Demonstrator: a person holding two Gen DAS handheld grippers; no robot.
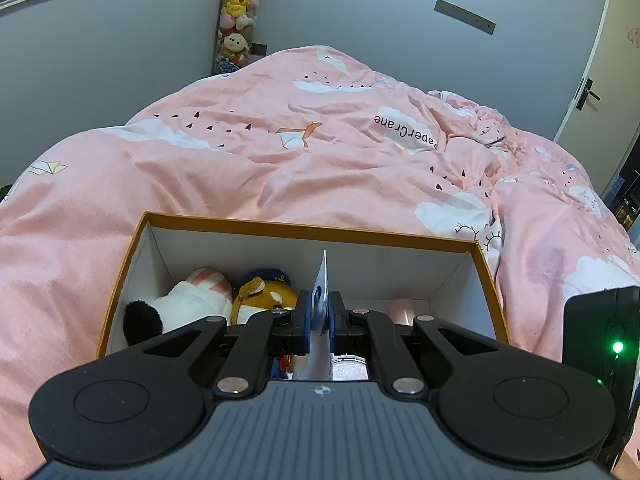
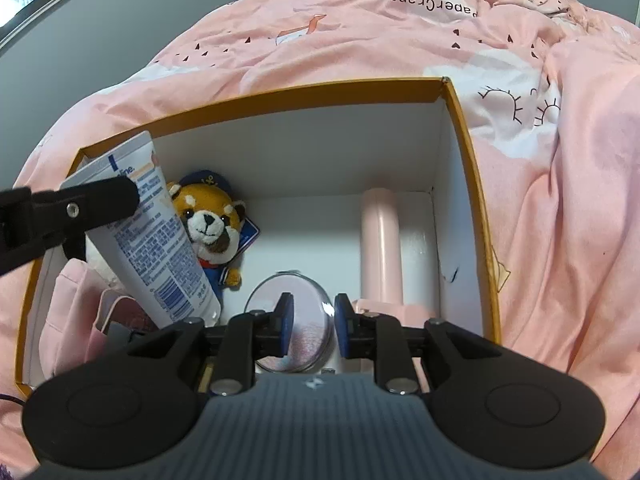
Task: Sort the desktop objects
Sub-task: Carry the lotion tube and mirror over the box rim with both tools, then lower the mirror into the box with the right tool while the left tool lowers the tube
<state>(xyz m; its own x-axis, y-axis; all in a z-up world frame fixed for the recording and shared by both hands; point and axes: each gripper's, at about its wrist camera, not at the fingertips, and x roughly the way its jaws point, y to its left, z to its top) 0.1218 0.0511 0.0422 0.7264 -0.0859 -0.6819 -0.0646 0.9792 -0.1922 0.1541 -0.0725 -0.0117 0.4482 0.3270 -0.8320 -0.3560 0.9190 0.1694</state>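
**Box part-filled; tube not yet released**

Left wrist view: left gripper [image 1: 320, 312] fingers clamped on the cream tube [image 1: 321, 280], held over the orange-rimmed box [image 1: 312, 231] on the bed.

Right wrist view: right gripper [image 2: 310, 326] fingers apart, nothing gripped, above the round mirror [image 2: 290, 322]. Red panda plush [image 2: 210, 216] and pink cylinder [image 2: 380, 240] are already inside.

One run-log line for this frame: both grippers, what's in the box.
left gripper: shut on tube | right gripper: open over round mirror | box: plush toy, pink cylinder
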